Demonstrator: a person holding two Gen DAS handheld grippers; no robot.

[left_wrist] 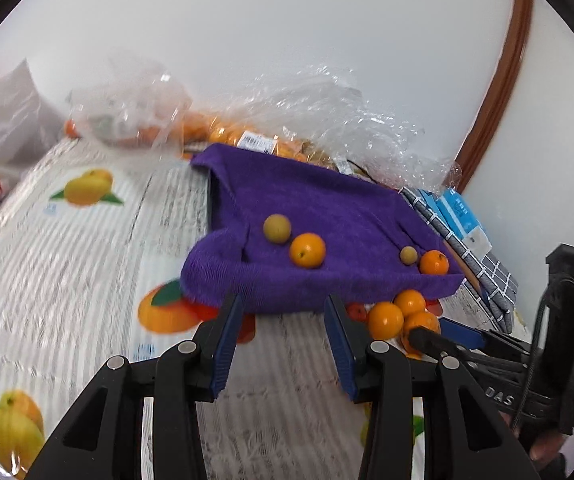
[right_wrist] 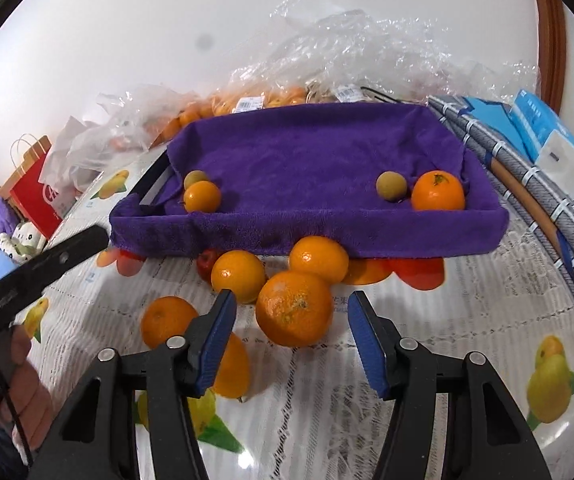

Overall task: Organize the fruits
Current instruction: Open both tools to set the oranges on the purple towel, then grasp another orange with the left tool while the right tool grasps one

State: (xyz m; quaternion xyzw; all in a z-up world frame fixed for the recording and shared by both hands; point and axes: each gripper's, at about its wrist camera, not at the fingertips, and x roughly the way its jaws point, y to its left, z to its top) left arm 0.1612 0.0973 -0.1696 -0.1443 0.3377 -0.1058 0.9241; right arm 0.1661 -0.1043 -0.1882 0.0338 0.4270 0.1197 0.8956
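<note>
- Black plastic arms with ribbed blue pads: the right gripper (right_wrist: 291, 326) tilts steeply down at the table, jaws parted, and a large pitted orange (right_wrist: 294, 309) sits just ahead between the 2 tips; the pads are not pressing on it.
- Left gripper (left_wrist: 283, 312) angles down more gently, its jaws apart with nothing between them, aimed at the near edge of the purple tray (left_wrist: 327, 216).
- From the left wrist view, the other claw's dark finger reaches in at lower right, up against the cluster of oranges (left_wrist: 403, 316).
- At the left edge of the right wrist view, a hand (right_wrist: 27, 392) grips the left tool's handle.
- Tray is a shallow rectangle draped in fuzzy purple towel, soft and matte.
- Inside it: 2 glossy small oranges, one left (right_wrist: 202, 197), one right (right_wrist: 438, 191), each just beside a dull, olive-tan round fruit (right_wrist: 392, 186).
- Loose smooth oranges crowd the table in front of the tray, 1 of them (right_wrist: 169, 320) off to the left, and a small red fruit (right_wrist: 207, 264) peeks out by the tray's underside.
- Tablecloth (right_wrist: 427, 288) is shiny, lace-patterned, printed with citrus pictures.
- Crinkled clear plastic bags (right_wrist: 359, 44) heap behind the tray; a checked grey cloth (right_wrist: 527, 196) lies to its right.
</note>
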